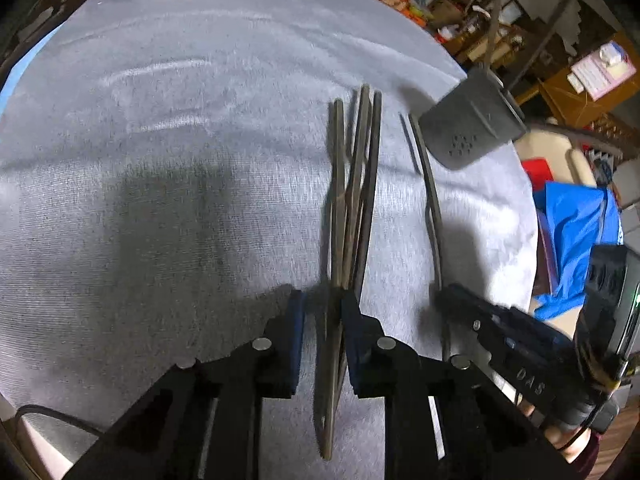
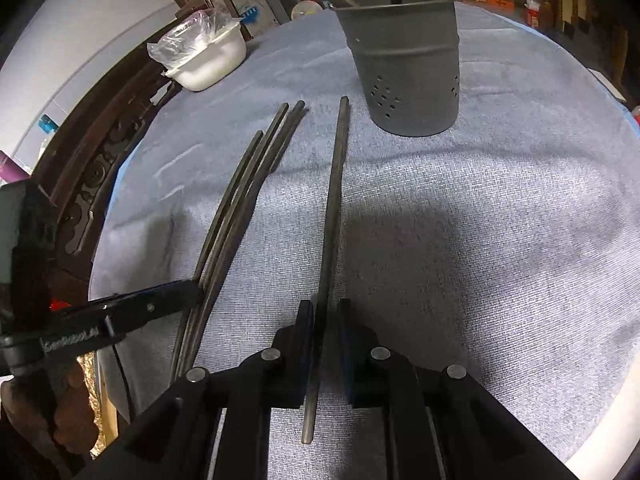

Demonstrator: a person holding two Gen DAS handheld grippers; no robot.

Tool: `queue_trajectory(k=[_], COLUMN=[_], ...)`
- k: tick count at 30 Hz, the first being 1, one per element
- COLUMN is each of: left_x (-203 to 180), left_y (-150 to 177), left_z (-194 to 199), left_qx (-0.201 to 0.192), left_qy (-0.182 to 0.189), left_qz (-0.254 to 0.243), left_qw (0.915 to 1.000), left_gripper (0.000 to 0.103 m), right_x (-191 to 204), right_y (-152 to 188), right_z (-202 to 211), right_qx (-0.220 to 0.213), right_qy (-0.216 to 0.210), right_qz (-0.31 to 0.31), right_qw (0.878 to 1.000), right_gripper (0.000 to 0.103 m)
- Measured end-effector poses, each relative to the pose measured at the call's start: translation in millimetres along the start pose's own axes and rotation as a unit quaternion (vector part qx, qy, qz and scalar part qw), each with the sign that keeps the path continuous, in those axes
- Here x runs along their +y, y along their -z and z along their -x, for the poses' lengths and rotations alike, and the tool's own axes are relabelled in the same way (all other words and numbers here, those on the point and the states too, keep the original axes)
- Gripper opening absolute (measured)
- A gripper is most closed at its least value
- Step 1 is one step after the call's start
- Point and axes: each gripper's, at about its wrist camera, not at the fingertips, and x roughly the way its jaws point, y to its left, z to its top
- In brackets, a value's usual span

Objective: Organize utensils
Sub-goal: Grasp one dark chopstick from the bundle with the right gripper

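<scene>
Fingers of the right gripper [image 2: 322, 316] stand narrowly apart around a single dark utensil [image 2: 334, 216]; whether the pads actually press it I cannot tell. That utensil lies on the surface, its long axis running straight away from the gripper, its far end pointing toward the grey perforated holder [image 2: 404, 68]. Left-gripper [image 1: 322, 308] fingers are drawn close around a bundle of three dark utensils [image 1: 356, 184], and contact there is equally unclear. The bundle lies just left of the single utensil, roughly parallel to it, its far ends fanning slightly.

The holder stands upright on the grey cloth [image 2: 480, 240] covering the surface, near the single utensil's far end and slightly to its right, with a few handles rising from it. A white tub [image 2: 208, 60] with crumpled plastic wrap sits at the cloth's far left edge, well apart from the utensils. Nothing lies between the utensils and the holder. Cluttered shelves fill the background.
</scene>
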Motion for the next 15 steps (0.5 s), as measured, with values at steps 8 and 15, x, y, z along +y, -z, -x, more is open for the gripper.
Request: queue_trajectory(k=[8, 15], left_x=[19, 21], left_y=[6, 22], left_z=[7, 14], left_qx=[-0.008, 0.003], left_qy=[0.003, 0.006], left_qz=[0.04, 0.037], left_qw=[0.9991, 0.9993], left_gripper=[0.012, 0.01], right_x=[1, 7], right_y=[2, 7], right_z=[-1, 2], right_qx=[-0.004, 0.011], right_qy=[-0.01, 0.004], right_qz=[0.004, 0.029], right_qw=[1.0, 1.0], right_gripper=[0.014, 0.01])
